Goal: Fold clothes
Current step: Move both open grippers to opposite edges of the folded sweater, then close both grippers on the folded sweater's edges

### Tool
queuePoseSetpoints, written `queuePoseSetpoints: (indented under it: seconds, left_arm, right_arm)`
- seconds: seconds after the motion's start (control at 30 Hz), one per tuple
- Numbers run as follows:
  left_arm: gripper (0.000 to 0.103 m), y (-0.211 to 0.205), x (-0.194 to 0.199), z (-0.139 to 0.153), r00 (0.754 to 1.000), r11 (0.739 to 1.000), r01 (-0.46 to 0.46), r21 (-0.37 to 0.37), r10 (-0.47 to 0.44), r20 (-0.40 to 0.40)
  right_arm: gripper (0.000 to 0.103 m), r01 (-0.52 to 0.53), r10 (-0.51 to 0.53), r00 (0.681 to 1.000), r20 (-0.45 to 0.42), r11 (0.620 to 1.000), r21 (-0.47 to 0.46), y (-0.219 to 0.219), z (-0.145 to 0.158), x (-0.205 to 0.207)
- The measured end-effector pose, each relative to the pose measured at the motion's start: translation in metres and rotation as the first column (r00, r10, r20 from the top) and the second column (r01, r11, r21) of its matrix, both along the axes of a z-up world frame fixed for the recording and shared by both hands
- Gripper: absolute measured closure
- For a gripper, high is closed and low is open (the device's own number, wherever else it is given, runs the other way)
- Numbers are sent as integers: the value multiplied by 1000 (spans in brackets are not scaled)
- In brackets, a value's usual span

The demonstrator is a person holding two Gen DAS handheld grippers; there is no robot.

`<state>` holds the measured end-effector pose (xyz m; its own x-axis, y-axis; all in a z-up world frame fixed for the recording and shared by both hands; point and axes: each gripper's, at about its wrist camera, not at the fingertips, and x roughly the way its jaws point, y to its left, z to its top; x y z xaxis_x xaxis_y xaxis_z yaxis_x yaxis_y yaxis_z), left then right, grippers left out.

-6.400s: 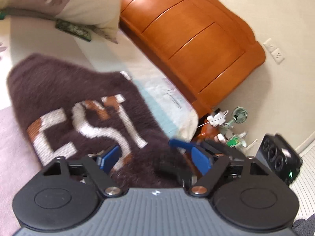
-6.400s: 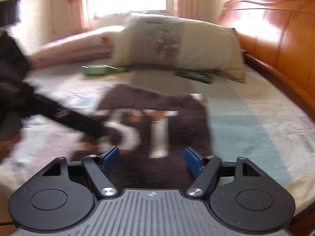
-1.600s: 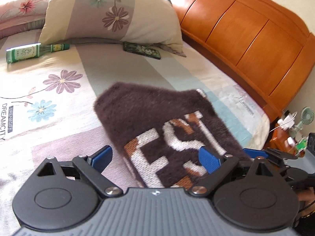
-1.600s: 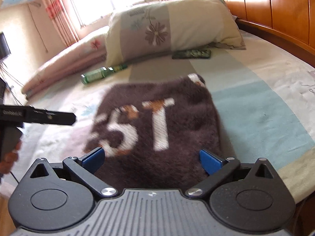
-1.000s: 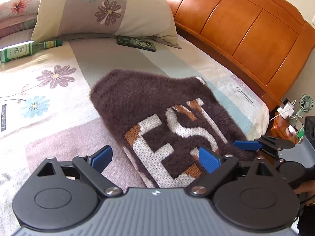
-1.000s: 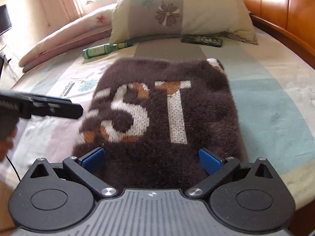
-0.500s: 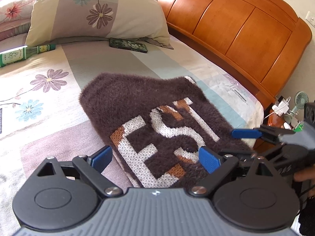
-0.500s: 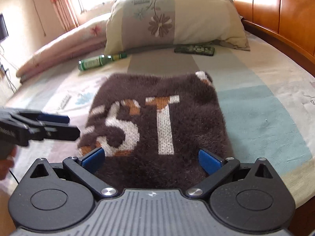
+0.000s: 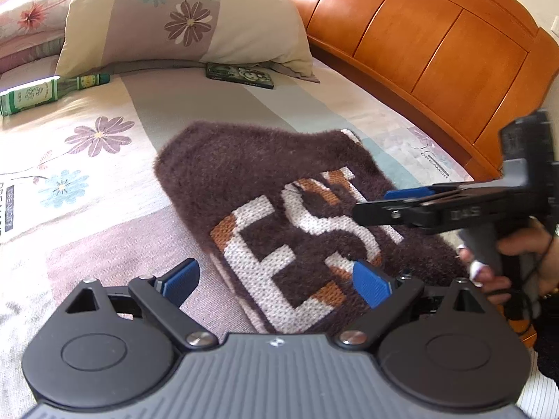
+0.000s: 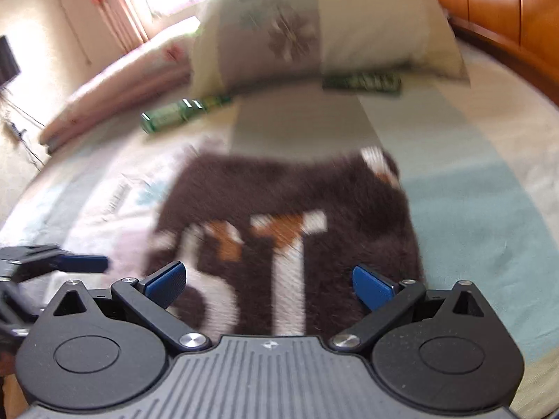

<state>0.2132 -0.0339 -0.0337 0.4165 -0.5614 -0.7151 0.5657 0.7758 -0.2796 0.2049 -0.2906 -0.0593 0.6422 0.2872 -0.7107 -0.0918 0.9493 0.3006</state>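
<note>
— Brown and fuzzy, that sweater (image 9: 265,188); it is lying folded into a neat block on the flowered bed cover (image 9: 87,181), the big white and orange letters facing up.

— And the two grippers?

— Both are hanging over its near edge; the left gripper (image 9: 276,284) is showing its blue fingers (image 9: 370,284) spread wide, one over the cover and one over the knit, gripping nothing; the right gripper (image 10: 269,284) is standing wide apart too, its fingers (image 10: 164,284) empty above the letters. From the left camera I am seeing the right one from the side, a hand (image 9: 506,262) wrapped around its grip, just beside the sweater's right edge.

— Anything else on the bed?

— A green bottle (image 9: 38,94) is lying on its side near the flowered pillow (image 9: 188,17); a dark green flat case (image 9: 241,76) is sitting just in front of that pillow; the orange wooden headboard (image 9: 419,49) is running along the far side.
</note>
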Motion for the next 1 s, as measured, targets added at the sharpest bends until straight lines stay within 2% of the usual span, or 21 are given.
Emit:
queuePoseSetpoints:
  seconds: [0.1, 0.2, 0.33, 0.57, 0.7, 0.87, 1.0]
  left_arm:
    - [9, 1, 2, -4, 1000, 1000, 0, -7, 0, -10]
    - [9, 0, 4, -8, 1000, 1000, 0, -16, -1, -20]
    - [9, -1, 6, -13, 999, 1000, 3, -22, -4, -36]
    - [9, 6, 11, -18, 998, 999, -36, -41, 33, -59]
    - [9, 8, 10, -17, 998, 998, -38, -50, 35, -59]
    - [9, 9, 9, -16, 998, 998, -40, -53, 37, -57]
    - [9, 15, 7, -18, 995, 995, -71, -65, 66, -73]
  right_arm:
    - [0, -4, 4, 1000, 2, 1000, -23, 4, 3, 1]
    - [0, -8, 12, 999, 50, 997, -75, 10, 16, 4]
    - [0, -6, 10, 998, 60, 997, -74, 9, 19, 27]
    - [0, 4, -6, 1000, -30, 997, -81, -6, -20, 63]
    - [0, 22, -23, 1000, -11, 999, -35, -12, -13, 57]
    - [0, 10, -8, 997, 71, 1000, -28, -5, 16, 64]
    - [0, 35, -32, 999, 31, 994, -105, -2, 2, 91]
